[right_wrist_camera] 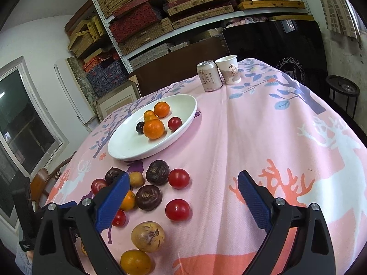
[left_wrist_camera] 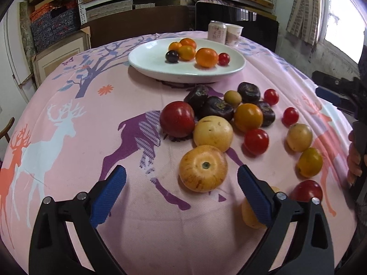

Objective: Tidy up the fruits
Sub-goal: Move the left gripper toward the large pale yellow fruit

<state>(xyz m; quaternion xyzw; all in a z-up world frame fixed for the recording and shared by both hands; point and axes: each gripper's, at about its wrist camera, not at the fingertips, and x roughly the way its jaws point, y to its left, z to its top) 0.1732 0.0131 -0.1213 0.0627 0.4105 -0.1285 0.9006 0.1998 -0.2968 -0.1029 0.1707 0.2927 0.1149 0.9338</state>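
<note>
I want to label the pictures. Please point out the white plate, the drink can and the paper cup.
white plate (right_wrist_camera: 119, 147): right wrist view, bare inner floor near the front rim.
drink can (right_wrist_camera: 209, 78): right wrist view, middle of its side.
paper cup (right_wrist_camera: 230, 71): right wrist view, printed side wall.

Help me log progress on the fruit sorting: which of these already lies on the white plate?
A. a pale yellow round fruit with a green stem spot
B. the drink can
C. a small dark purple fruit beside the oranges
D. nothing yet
C: the white plate holds a small dark purple fruit next to the oranges and a small red tomato; the yellow fruit and the can sit on the cloth.
</note>
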